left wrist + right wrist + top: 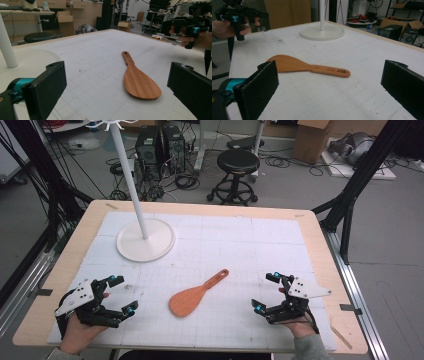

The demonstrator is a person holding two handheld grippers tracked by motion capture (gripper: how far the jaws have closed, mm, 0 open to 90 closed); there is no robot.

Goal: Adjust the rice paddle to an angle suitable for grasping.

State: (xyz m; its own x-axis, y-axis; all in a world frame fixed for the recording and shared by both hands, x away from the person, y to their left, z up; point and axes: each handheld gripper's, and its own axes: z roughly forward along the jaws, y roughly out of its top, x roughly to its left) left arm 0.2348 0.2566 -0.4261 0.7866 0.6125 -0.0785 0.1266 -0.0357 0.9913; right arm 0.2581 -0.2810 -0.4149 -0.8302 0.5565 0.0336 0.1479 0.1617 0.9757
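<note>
A wooden rice spatula (196, 294) lies flat on the white gridded mat (225, 245), blade toward the near edge, handle pointing away and right. My left gripper (123, 295) rests near the front left of the table, open and empty, well left of the spatula. My right gripper (266, 293) sits near the front right, also open and empty. From the left gripper view the spatula (138, 78) lies ahead between the wide jaws. Through the right gripper view the spatula (307, 66) lies crosswise beyond the jaws, with a hanging hole in its handle.
A white stand with a round base (145, 240) and a tall pole (129, 175) rises at the back left of the mat. Beyond the table are a black stool (238, 167), computer towers, cables and cardboard boxes. Black frame legs flank both sides.
</note>
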